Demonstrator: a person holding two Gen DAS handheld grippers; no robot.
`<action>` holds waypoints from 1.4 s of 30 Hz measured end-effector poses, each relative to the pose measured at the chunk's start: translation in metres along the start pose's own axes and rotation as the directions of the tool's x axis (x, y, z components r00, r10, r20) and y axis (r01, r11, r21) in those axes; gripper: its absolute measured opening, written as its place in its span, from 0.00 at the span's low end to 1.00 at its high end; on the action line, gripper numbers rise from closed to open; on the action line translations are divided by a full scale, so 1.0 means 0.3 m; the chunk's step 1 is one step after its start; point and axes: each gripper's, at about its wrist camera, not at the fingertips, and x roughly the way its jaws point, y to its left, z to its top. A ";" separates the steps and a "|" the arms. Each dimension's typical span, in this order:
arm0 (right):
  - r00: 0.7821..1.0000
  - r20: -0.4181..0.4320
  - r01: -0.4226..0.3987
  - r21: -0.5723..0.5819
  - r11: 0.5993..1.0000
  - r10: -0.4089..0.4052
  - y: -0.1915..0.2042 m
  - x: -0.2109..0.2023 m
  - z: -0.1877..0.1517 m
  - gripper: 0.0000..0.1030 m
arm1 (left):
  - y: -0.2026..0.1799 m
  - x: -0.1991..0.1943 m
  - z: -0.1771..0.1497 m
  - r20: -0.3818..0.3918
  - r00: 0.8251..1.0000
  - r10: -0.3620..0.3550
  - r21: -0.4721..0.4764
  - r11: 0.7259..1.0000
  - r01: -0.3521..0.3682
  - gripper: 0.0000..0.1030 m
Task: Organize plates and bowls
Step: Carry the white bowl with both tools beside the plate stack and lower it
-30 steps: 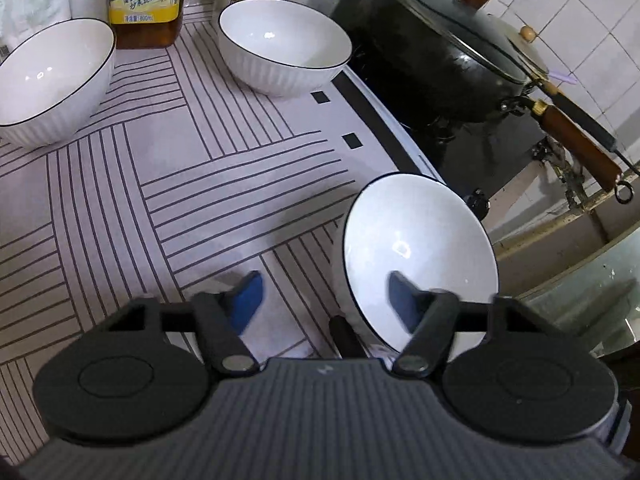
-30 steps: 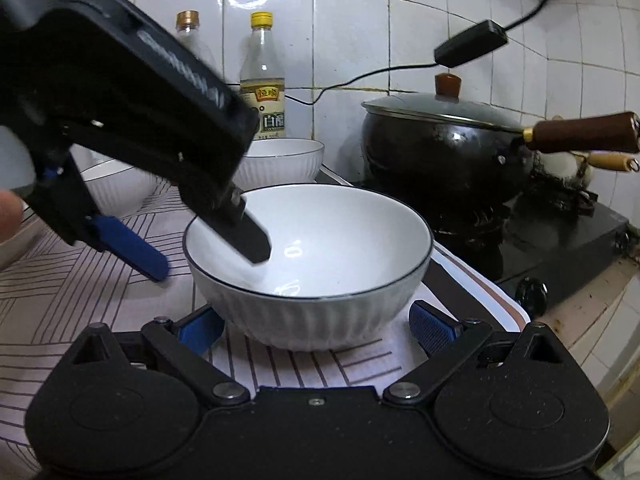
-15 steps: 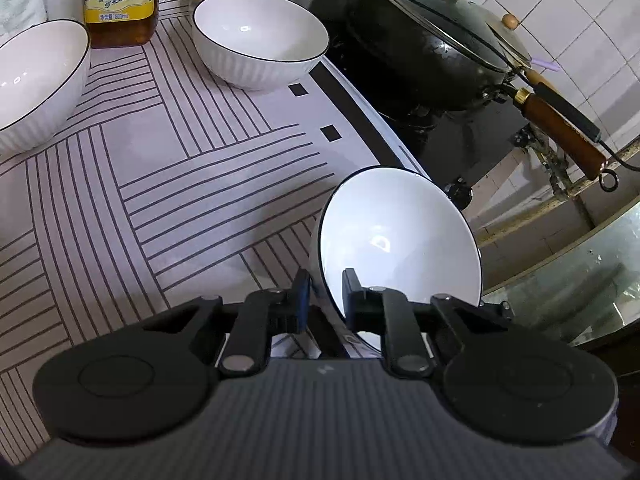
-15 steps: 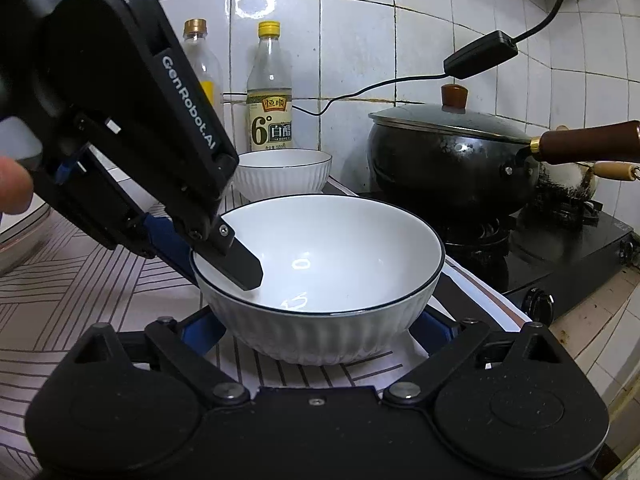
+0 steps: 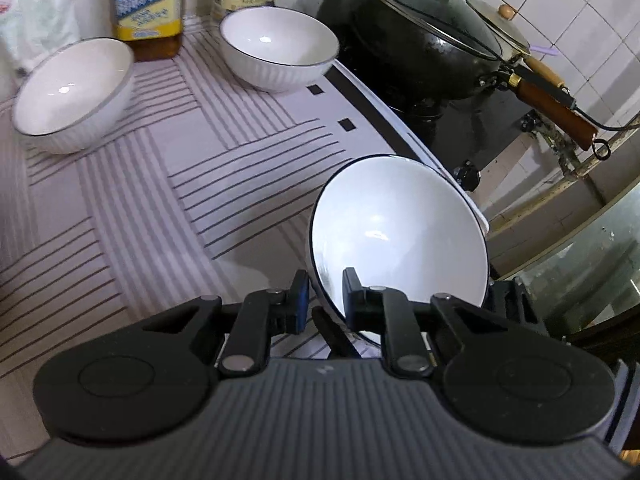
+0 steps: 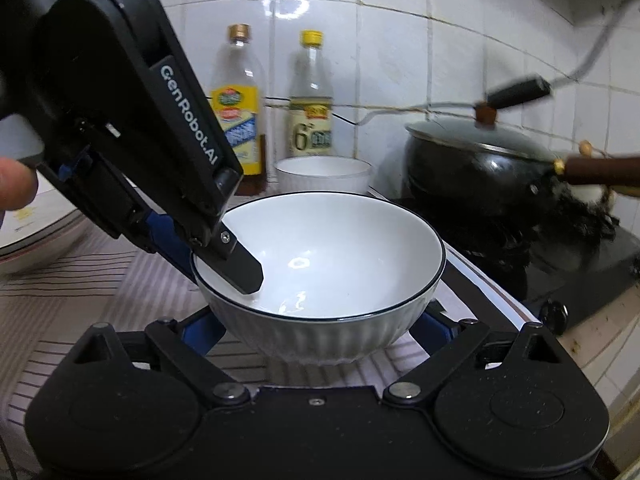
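The left gripper (image 5: 323, 299) has its jaws clamped on the near rim of a white ribbed bowl (image 5: 400, 232), one finger inside the rim and one outside. In the left wrist view the bowl sits lower right of centre, its mouth tipped toward the camera; its base is hidden behind the rim. The right wrist view shows what that one cannot: the right gripper (image 6: 320, 328) with its jaws set wide on either side of the bowl's wall. Both blue pads are mostly hidden behind the bowl, so I cannot tell whether they press on it. There the bowl opens upward, low in the frame centre. Two more white bowls, one (image 5: 74, 94) at upper left and one (image 5: 280, 46) at top centre, stand on the striped counter (image 5: 168, 184). Motion blur smears the lidded wok (image 6: 476, 160) at right.
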 end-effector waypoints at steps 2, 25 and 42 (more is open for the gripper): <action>1.000 0.012 -0.022 -0.024 0.999 0.023 0.029 -0.012 0.011 0.96 | 0.029 -0.045 -0.018 0.012 1.000 0.007 -0.020 1.000 -0.007 0.15; 0.938 -0.012 -0.343 -0.191 0.920 0.347 0.347 0.100 0.093 0.96 | 0.359 -0.234 -0.118 0.025 0.981 0.194 -0.165 0.968 -0.188 0.17; 0.915 -0.123 -0.403 -0.210 0.891 0.384 0.383 0.161 0.049 0.96 | 0.438 -0.159 -0.147 -0.034 0.983 0.183 -0.248 0.951 -0.186 0.18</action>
